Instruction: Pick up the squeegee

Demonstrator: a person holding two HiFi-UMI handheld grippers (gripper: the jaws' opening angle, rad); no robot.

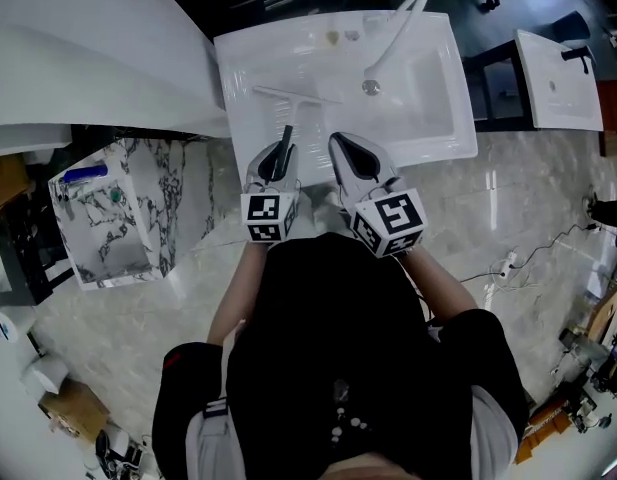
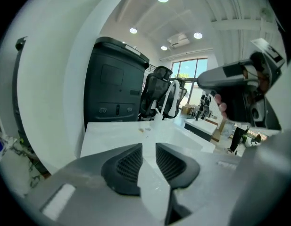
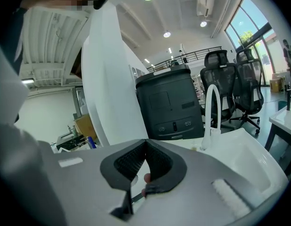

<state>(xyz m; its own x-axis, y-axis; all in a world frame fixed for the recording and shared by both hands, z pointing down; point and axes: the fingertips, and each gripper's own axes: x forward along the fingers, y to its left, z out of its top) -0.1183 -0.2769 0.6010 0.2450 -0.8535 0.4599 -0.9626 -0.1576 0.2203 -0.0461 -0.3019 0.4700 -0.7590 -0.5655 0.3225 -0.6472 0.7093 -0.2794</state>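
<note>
**Inspector:** Where is the squeegee, and how does it lie?

**Assessor:** The squeegee (image 1: 293, 96) lies flat in the white sink (image 1: 438, 118). Its blade runs across the basin and its handle runs back toward the person, so the long axis points almost straight at the left gripper (image 1: 278, 150).

**Inspector:** Which claw is nearer?

**Assessor:** The left one. It sits at the near rim, in line with the handle's end. A dark strip at its tips may be the handle or its own pads; I cannot tell which. The right gripper (image 1: 340, 143) stands just beside it, off the handle's line.

**Inspector:** State of the claws?

**Assessor:** The left jaws stand partly apart with a narrow gap, and only white sink surface shows through it. Nothing is gripped. The right jaws meet at the tips and hold nothing.

**Inspector:** Your judgement on the move?

**Assessor:** The left claw should go forward and down along the handle's axis.

**Inspector:** Counts?

**Assessor:** One squeegee, two grippers, one faucet (image 1: 398, 28) on this sink, and a second sink (image 1: 558, 78) well apart to the right.
</note>
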